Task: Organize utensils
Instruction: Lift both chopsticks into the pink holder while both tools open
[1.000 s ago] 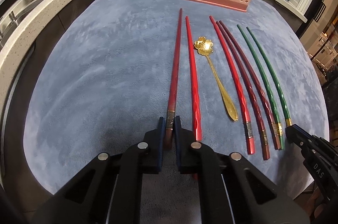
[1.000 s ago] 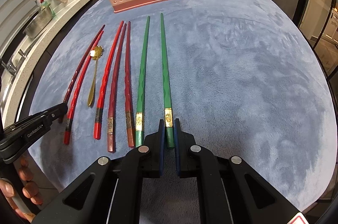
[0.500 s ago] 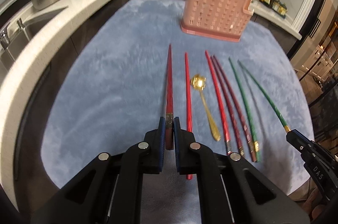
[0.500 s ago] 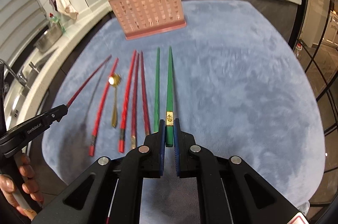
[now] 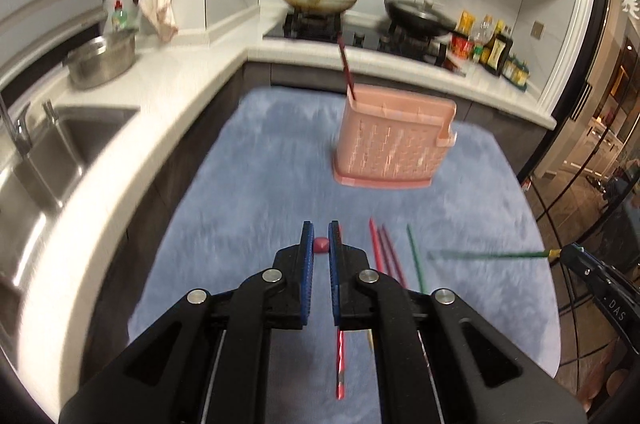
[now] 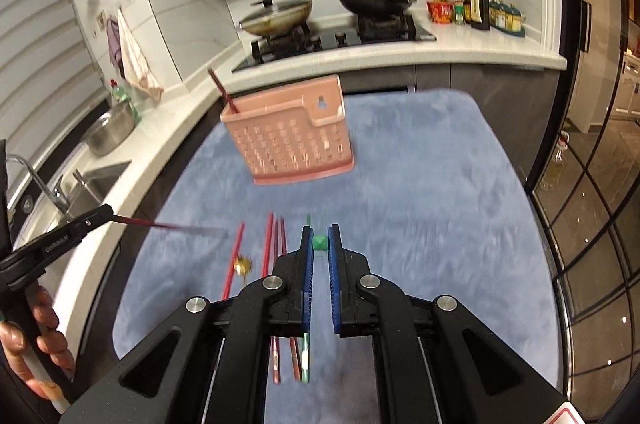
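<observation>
My left gripper [image 5: 319, 238] is shut on a dark red chopstick [image 5: 320, 245], which I see end-on between the blue pads, held in the air. The right wrist view shows that gripper [image 6: 107, 214] from the side with its chopstick [image 6: 172, 224] sticking out. My right gripper [image 6: 320, 236] is shut on a green chopstick [image 6: 320, 242], also held in the air; the left wrist view shows it [image 5: 492, 255] in the right gripper [image 5: 568, 251]. Ahead stands the pink basket [image 5: 394, 144] with one chopstick [image 5: 346, 64] upright in it. Red chopsticks [image 6: 270, 244], another green chopstick [image 5: 414, 260] and a gold spoon [image 6: 242, 264] lie on the blue mat [image 6: 420, 216].
A white counter [image 5: 132, 128] wraps the left and far sides, with a sink [image 5: 48, 160], a steel bowl [image 5: 100, 60], a stove with two lidded pans [image 6: 332, 4] and bottles [image 6: 476, 4]. Glass doors [image 6: 592, 204] stand on the right. A hand [image 6: 36, 344] holds the left gripper.
Both grippers have risen and tilted up, each lifting its chopstick off the mat. The utensils left on the mat now look smaller and lower, and the kitchen wall has come into view.
</observation>
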A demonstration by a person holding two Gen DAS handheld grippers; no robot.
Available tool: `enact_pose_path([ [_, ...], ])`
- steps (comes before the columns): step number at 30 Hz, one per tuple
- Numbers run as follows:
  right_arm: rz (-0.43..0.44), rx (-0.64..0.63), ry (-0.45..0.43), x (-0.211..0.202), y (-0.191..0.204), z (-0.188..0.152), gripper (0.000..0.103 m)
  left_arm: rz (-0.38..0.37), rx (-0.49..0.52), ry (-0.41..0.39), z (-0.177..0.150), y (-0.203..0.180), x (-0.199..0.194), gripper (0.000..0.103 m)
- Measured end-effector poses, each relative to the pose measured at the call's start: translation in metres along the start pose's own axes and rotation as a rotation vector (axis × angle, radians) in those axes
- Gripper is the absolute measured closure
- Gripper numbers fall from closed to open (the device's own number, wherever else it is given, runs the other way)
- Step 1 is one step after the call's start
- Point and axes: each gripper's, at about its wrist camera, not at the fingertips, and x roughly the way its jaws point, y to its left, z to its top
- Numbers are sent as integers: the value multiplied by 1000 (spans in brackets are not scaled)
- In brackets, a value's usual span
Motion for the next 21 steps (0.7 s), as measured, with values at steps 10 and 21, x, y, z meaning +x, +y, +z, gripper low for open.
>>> enact_pose_path([
  [10,29,11,-70,-9,-4,69,96,-8,15,-103,79,-19,-21,96],
  [21,86,8,-190,-15,15,171,96,-51,17,-234,171,-49,-37,96],
])
